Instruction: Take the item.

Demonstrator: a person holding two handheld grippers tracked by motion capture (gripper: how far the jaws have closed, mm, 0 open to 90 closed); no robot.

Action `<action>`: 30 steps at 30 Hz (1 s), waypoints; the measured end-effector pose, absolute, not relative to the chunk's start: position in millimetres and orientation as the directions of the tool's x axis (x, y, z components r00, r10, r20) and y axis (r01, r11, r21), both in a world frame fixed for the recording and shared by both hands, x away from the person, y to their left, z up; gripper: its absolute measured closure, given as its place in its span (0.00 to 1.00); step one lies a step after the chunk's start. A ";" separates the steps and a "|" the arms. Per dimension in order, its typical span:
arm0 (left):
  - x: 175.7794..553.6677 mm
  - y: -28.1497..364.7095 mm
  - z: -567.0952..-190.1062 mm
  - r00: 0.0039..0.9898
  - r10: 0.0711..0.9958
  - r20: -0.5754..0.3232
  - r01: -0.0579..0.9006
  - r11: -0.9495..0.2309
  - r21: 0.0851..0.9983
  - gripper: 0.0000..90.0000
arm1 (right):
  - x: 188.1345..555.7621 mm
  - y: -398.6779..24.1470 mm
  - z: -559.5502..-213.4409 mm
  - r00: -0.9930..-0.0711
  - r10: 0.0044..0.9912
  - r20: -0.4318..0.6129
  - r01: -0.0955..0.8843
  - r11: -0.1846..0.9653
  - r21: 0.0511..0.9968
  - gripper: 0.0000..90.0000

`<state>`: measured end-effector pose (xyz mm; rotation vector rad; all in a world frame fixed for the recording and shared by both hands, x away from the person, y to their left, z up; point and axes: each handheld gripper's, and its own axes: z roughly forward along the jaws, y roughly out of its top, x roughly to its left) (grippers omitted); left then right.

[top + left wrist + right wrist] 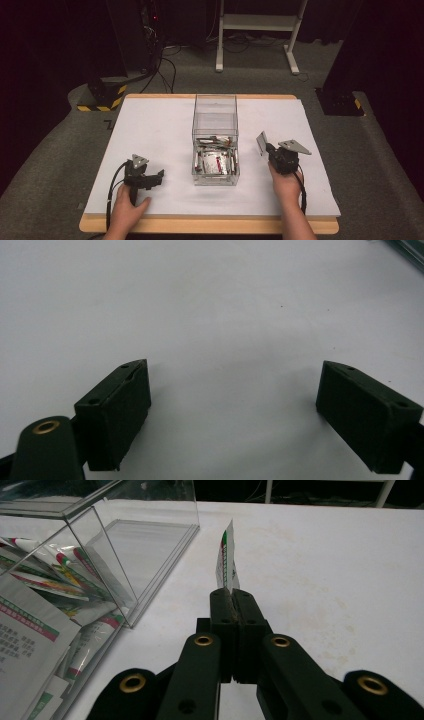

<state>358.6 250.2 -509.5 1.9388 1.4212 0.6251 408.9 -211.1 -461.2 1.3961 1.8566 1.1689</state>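
— Jaws on the right gripper (233,596): what have you got?

— I see them clamped flat on a sachet (227,560). It stands on edge, sticking up and forward out of the tips, white with a green and red stripe along its top edge. From above, my right gripper (265,146) sits just right of the box (215,142), with the sachet (261,143) above the table (150,125), outside the box.

— And the box itself?

— Clear plastic, open at the top, standing mid-table. More sachets (215,161) lie piled in its near end; through its wall (107,555) I see the same stripes on them.

— Left side?

— My left gripper (155,177) rests low at the near left of the table, well apart from the box. Its jaws stand wide apart with bare white table (220,340) between them, holding nothing.
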 end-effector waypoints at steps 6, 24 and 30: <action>358.6 250.2 -509.4 0.300 0.954 0.002 0.646 -0.205 0.735 0.16 | 411.4 -213.8 -465.0 -0.306 0.948 0.091 0.498 0.078 0.864 0.99; 358.6 250.2 -509.5 0.300 0.954 0.002 0.646 -0.205 0.735 0.16 | 411.0 -229.4 -462.9 -0.232 0.972 0.028 0.493 0.092 0.865 0.79; 358.7 250.2 -509.5 0.300 0.954 0.002 0.647 -0.205 0.735 0.16 | 406.0 -237.3 -456.4 -0.219 0.975 0.034 0.473 0.075 0.878 0.78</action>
